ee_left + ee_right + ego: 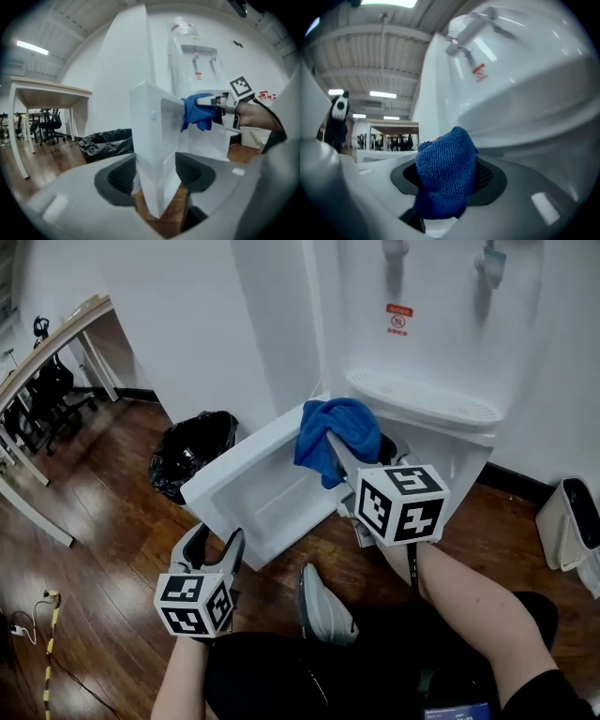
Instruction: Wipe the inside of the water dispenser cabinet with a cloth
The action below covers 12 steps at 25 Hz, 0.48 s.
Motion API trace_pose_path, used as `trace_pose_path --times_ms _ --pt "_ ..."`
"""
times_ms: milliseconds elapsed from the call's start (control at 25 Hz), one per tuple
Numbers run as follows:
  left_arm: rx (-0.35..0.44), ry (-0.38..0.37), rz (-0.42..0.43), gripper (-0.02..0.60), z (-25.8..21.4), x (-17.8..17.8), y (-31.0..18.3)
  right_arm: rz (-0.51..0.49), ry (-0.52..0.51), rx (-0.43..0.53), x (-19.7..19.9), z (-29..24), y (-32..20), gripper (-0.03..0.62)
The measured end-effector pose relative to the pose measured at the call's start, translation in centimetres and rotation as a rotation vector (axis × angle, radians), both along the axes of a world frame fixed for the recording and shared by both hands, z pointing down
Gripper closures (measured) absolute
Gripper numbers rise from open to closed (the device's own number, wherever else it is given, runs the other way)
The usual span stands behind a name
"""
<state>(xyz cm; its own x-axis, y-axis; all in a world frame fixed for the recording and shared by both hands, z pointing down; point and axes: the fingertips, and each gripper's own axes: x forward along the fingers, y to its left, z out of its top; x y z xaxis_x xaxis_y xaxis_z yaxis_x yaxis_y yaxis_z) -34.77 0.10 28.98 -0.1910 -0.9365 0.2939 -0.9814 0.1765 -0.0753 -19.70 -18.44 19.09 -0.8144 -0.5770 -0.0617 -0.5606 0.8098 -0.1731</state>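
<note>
The white water dispenser (422, 343) stands ahead with its lower cabinet door (258, 488) swung out to the left. My left gripper (217, 542) is at the door's free edge. In the left gripper view the door (150, 122) runs between the two pads, which touch it on both sides. My right gripper (339, 448) is shut on a blue cloth (333, 427) and holds it at the top of the cabinet opening, just under the drip tray (422, 397). In the right gripper view the bunched cloth (445, 173) fills the gap between the jaws. The cabinet's inside is mostly hidden.
A black rubbish bag (192, 454) sits on the wood floor left of the door. A desk (56, 343) and office chairs (37, 399) stand at the far left. A white bin (572, 521) is at the right wall. The person's shoe (323, 606) rests below the door.
</note>
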Motion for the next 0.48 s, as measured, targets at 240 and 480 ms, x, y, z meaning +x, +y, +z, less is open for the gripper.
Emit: trace_pose_path --times_ms 240,480 --pt "0.018 -0.081 0.035 0.362 0.1 -0.1 0.4 0.053 -0.258 -0.324 3.6 4.8 -5.4 0.372" --pt "0.056 -0.067 0.112 0.361 0.9 -0.8 -0.4 -0.054 -0.236 -0.305 0.2 3.8 -2.8 0.372"
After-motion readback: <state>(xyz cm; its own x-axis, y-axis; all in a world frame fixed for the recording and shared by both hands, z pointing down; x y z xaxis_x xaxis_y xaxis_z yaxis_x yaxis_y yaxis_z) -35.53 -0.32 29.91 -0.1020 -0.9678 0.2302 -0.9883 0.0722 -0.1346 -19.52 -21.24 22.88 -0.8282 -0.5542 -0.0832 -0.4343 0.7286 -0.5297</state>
